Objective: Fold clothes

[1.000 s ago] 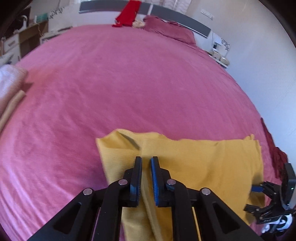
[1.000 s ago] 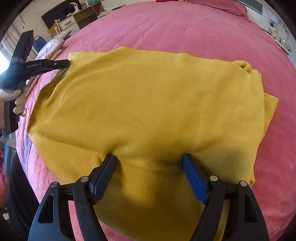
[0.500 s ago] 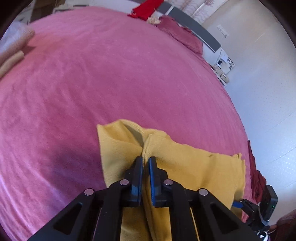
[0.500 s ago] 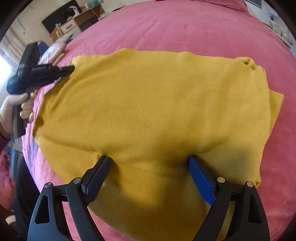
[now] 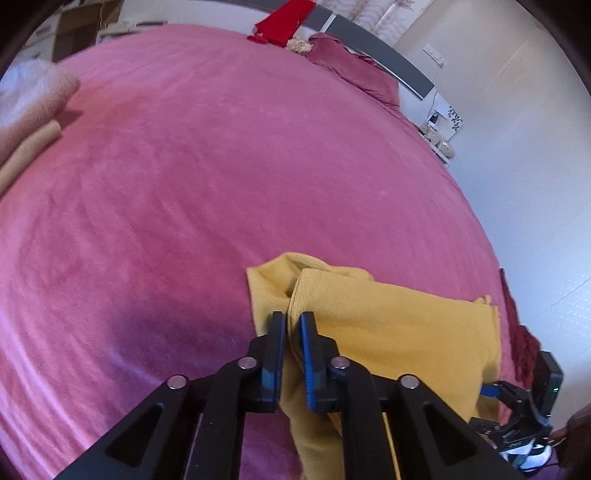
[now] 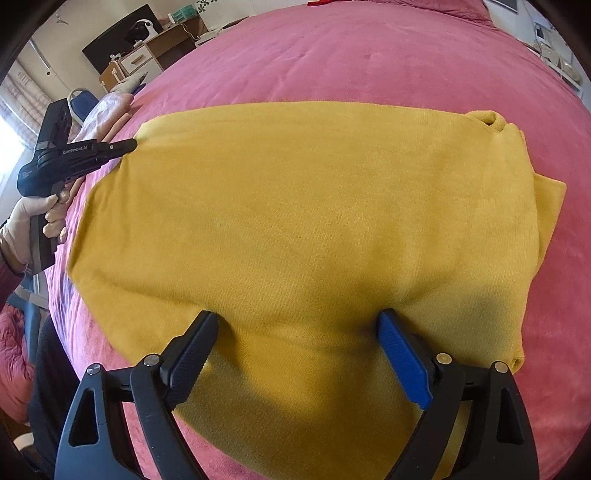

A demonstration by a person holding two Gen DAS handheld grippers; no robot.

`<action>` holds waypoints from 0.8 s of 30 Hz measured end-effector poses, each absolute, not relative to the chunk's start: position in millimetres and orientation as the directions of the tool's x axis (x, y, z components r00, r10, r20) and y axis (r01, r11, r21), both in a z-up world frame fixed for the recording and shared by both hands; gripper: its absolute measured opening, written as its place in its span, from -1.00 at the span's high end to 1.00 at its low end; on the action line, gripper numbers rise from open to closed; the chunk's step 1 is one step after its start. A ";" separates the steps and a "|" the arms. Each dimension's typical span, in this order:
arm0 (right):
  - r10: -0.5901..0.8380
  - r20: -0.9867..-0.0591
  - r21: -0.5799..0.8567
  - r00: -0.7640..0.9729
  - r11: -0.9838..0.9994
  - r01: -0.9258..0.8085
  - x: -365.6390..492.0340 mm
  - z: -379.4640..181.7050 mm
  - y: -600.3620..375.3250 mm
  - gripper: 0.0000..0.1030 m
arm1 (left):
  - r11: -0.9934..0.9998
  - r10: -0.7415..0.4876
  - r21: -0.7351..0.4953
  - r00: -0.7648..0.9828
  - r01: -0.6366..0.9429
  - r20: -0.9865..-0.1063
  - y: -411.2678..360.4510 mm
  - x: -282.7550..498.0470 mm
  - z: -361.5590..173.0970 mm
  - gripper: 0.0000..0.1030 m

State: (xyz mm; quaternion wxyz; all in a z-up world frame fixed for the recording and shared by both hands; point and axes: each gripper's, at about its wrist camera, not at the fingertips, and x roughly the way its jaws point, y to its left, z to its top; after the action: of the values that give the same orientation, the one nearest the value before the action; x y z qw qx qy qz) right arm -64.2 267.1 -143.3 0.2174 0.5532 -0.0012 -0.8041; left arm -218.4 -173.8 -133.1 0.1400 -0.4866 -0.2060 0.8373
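Note:
A yellow knit garment (image 6: 306,214) lies folded into a broad rectangle on the pink bedspread (image 6: 369,55). My left gripper (image 5: 291,321) is shut on the yellow garment (image 5: 399,325) at its far left corner, and the cloth bunches up between the pads. From the right wrist view that left gripper (image 6: 131,144) shows at the garment's upper left corner, held by a gloved hand (image 6: 26,221). My right gripper (image 6: 297,323) stands wide open with both fingertips pressing down on the garment's near edge. In the left wrist view the right gripper (image 5: 491,391) appears at the lower right.
Folded pale pink and beige clothes (image 5: 26,114) lie at the bed's left side. A red garment (image 5: 284,22) and a pillow (image 5: 354,70) sit at the headboard. A dresser (image 6: 147,55) stands beyond the bed. A white wall (image 5: 517,147) runs along the right.
My left gripper has closed fully on the garment's corner and lifted it, so the cloth now bunches and folds upward. My right gripper has stayed open, pressed on the near edge.

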 end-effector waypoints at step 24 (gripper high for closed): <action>-0.383 -0.849 0.230 -0.364 -0.889 0.396 -58.2 -147.2 265.4 -0.87 | -0.969 0.027 -0.193 -0.714 0.152 -0.700 -171.2 -52.3 -155.2 0.68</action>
State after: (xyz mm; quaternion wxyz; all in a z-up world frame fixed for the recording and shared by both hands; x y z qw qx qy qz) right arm -58.2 265.4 -147.2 0.2357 0.5120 0.0066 -0.8260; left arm -52.3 -171.2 -155.2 -0.0341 -0.3767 -0.1189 0.9181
